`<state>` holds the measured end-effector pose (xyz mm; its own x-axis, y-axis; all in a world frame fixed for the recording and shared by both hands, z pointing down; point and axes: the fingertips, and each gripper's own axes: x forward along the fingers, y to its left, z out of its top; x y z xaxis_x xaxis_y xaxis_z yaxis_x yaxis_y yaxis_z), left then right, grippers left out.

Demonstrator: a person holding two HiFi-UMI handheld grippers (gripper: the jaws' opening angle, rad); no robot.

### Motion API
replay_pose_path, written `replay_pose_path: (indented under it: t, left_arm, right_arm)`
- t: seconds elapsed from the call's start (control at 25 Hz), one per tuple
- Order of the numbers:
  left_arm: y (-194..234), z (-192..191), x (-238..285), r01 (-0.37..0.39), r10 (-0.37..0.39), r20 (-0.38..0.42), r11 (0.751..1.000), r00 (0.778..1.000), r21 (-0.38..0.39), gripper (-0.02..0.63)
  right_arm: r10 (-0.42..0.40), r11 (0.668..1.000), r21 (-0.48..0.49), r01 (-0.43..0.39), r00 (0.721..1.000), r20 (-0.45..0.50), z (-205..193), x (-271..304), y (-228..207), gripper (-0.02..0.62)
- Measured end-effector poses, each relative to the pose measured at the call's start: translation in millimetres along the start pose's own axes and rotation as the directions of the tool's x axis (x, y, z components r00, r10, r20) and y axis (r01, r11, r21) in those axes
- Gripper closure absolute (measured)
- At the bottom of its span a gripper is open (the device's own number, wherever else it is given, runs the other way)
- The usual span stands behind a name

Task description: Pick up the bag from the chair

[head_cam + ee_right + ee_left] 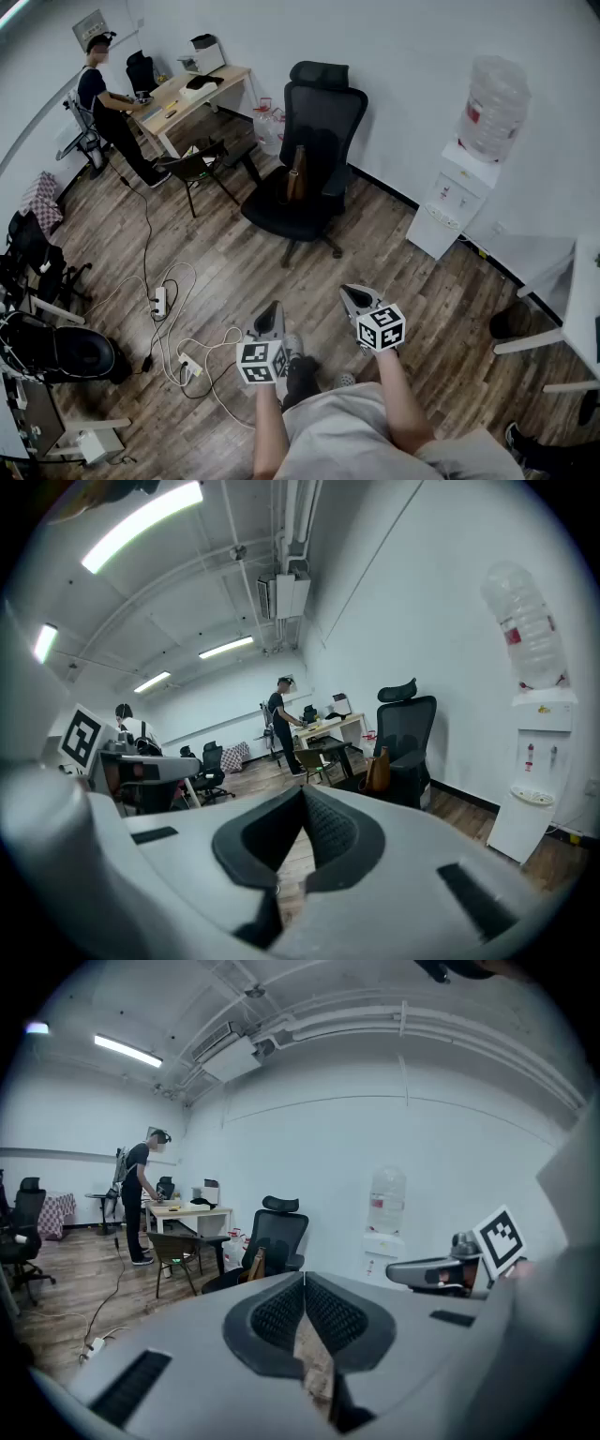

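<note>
A slim brown bag (296, 176) stands upright on the seat of a black office chair (323, 122) near the white back wall. Both grippers hover low over the wooden floor, well short of the chair and pointing toward it. My left gripper (274, 307) is shut with nothing between its jaws, and so is my right gripper (347, 292). In the left gripper view the bag (255, 1262) leans on the chair (279, 1235) beyond the closed left gripper (304, 1279). In the right gripper view the bag (379, 771) rests on the chair (410, 735) past the closed right gripper (302, 791).
A water dispenser (457, 197) stands against the wall right of the chair. A person (105, 108) works at a desk (192, 94) at the back left, with a small dark chair (199, 169) nearby. Cables and a power strip (159, 300) lie on the floor left. Black chairs (52, 349) crowd the left edge.
</note>
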<state>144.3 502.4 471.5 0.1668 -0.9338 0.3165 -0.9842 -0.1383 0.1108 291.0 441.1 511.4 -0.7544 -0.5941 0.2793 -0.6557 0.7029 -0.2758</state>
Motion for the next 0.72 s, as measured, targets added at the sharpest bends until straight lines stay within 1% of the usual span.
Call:
replay_pose_path:
  t: [0.32, 0.4, 0.52, 0.64, 0.72]
  left_arm:
    - [13, -5, -11, -0.007, 0.007, 0.004, 1.000, 1.000, -0.020, 0.600]
    - [16, -9, -12, -0.005, 0.005, -0.002, 1.000, 1.000, -0.025, 0.600]
    - [23, -12, -7, -0.001, 0.000, -0.010, 1.000, 1.000, -0.030, 0.600]
    - [34, -8, 2, 0.006, -0.007, -0.011, 0.999, 1.000, -0.034, 0.600]
    - [41, -1, 10, 0.014, -0.015, -0.010, 0.999, 1.000, -0.034, 0.600]
  right_arm:
    - [-0.002, 1.000, 0.004, 0.002, 1.000, 0.004, -3, 1, 12, 0.591]
    - [-0.020, 1.000, 0.012, 0.021, 1.000, -0.001, -7, 3, 11, 0.591]
    - [-0.071, 0.995, 0.069, 0.069, 0.997, 0.024, -9, 5, 3, 0.594]
    - [-0.052, 0.989, 0.145, 0.043, 0.997, 0.061, -3, 11, 1, 0.594]
    - [-0.051, 0.986, 0.165, 0.038, 0.996, 0.075, 4, 17, -3, 0.594]
